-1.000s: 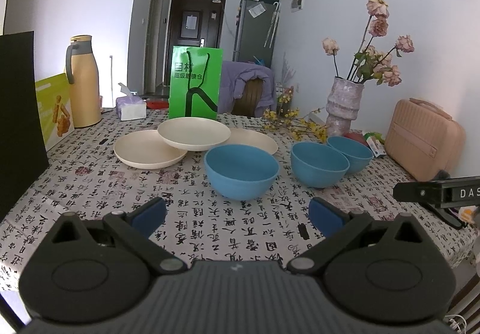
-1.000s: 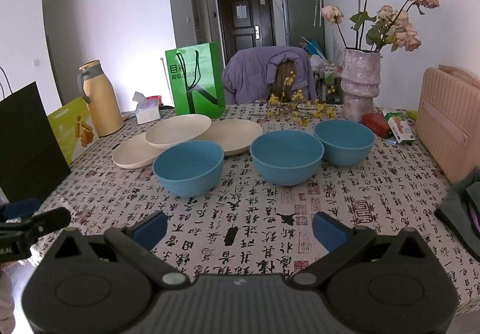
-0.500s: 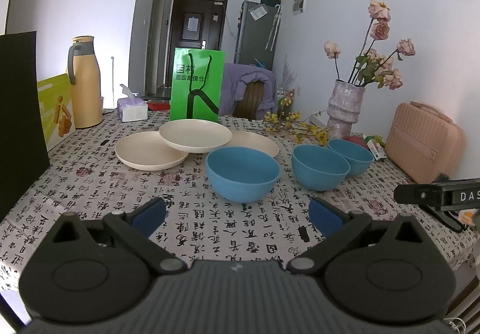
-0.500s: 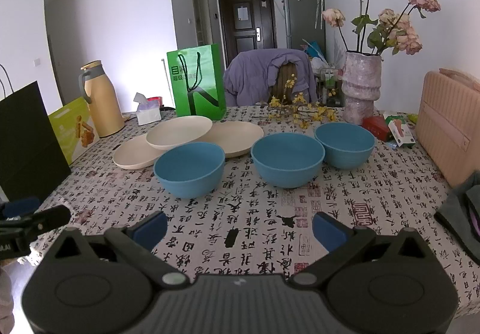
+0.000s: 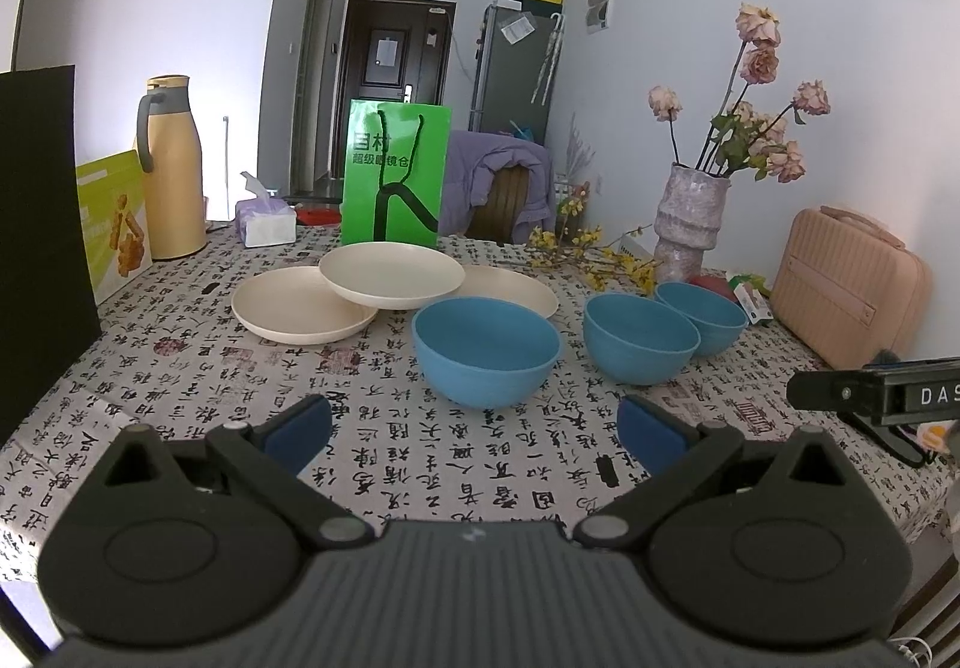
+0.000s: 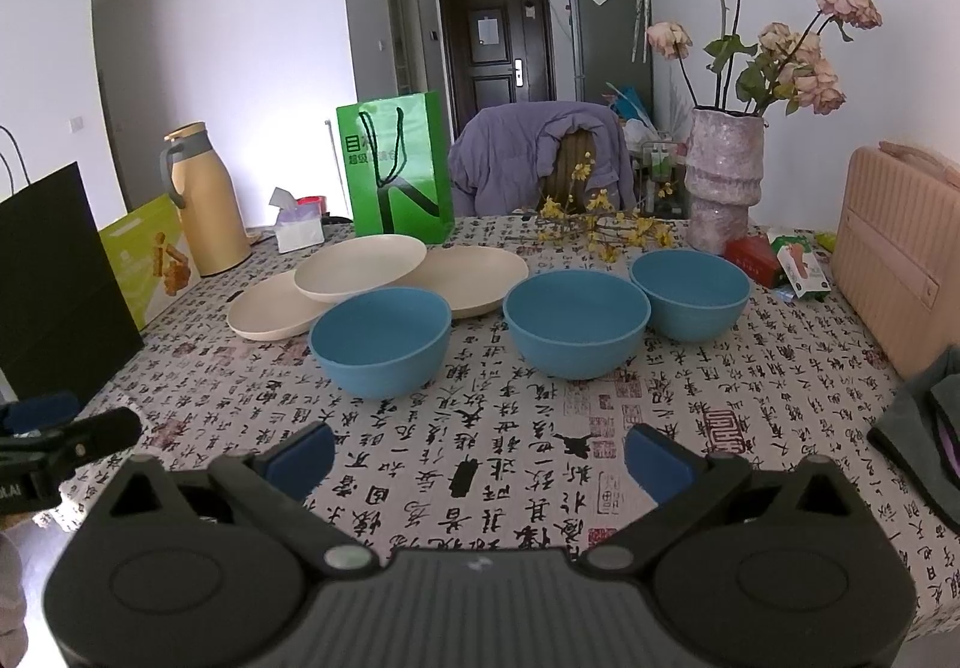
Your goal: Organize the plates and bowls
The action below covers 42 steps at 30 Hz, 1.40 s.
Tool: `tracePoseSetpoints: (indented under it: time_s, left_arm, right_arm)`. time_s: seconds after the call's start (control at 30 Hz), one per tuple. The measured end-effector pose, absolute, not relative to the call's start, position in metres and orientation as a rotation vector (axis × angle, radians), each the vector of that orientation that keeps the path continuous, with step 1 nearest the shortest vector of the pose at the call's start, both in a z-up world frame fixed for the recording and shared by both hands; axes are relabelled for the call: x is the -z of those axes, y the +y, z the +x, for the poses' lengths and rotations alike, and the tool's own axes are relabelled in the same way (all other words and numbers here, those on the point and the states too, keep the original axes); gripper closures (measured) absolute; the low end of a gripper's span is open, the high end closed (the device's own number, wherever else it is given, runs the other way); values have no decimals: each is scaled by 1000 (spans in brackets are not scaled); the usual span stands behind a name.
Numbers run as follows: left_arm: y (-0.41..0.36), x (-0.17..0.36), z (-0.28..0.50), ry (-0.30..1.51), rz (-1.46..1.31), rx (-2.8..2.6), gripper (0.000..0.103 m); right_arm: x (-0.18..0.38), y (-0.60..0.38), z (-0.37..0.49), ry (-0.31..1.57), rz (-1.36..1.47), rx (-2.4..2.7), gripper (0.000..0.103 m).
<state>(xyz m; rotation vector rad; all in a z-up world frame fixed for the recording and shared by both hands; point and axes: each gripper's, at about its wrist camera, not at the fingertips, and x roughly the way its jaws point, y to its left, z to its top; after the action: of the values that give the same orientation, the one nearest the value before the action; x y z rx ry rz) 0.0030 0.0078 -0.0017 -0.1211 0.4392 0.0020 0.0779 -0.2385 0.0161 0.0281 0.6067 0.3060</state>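
We hold our left gripper (image 5: 474,425) and right gripper (image 6: 480,455) low over the worktop (image 6: 528,446), both with jaws apart and empty. Three blue bowls (image 6: 576,323) stand in a row ahead of us; three cream plates (image 6: 360,269) overlap behind them, near the green bag (image 6: 396,167).

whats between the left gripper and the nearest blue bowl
Nothing but bare patterned tablecloth. The left wrist view shows the open left gripper short of the nearest blue bowl, with no object between.
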Motion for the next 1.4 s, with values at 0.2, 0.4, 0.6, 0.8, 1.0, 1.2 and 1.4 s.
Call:
tracePoseSetpoints:
  time_s: [0.2,0.4,0.6,0.8,1.0,1.2,1.4]
  left_arm:
    - [7,1,3,435,-121,-4,0]
    - [5,0,4,435,-121,2,0]
    - [5,1,6,440,-122,2,0]
    - [8,2,15,432,-117,-1,0]
    - [14,4,29,438,-127,-3,0]
    - [20,6,43,448,-142,-11,0]
    - [27,8,52,445,-152,-22,0]
  right_arm:
    - [-16,-238,78,608,30,-308,0]
    - [-15,-238,79,610,31,-309,0]
    - [-13,-238,84,615,36,-315,0]
    - [-10,-240,98,619,33,-300,0]
    - [-4,-245,112,633,45,-297,0]
    - [-3,-244,124,642,40,-292,0]
    - [-8,-241,134,604,16,-287,0]
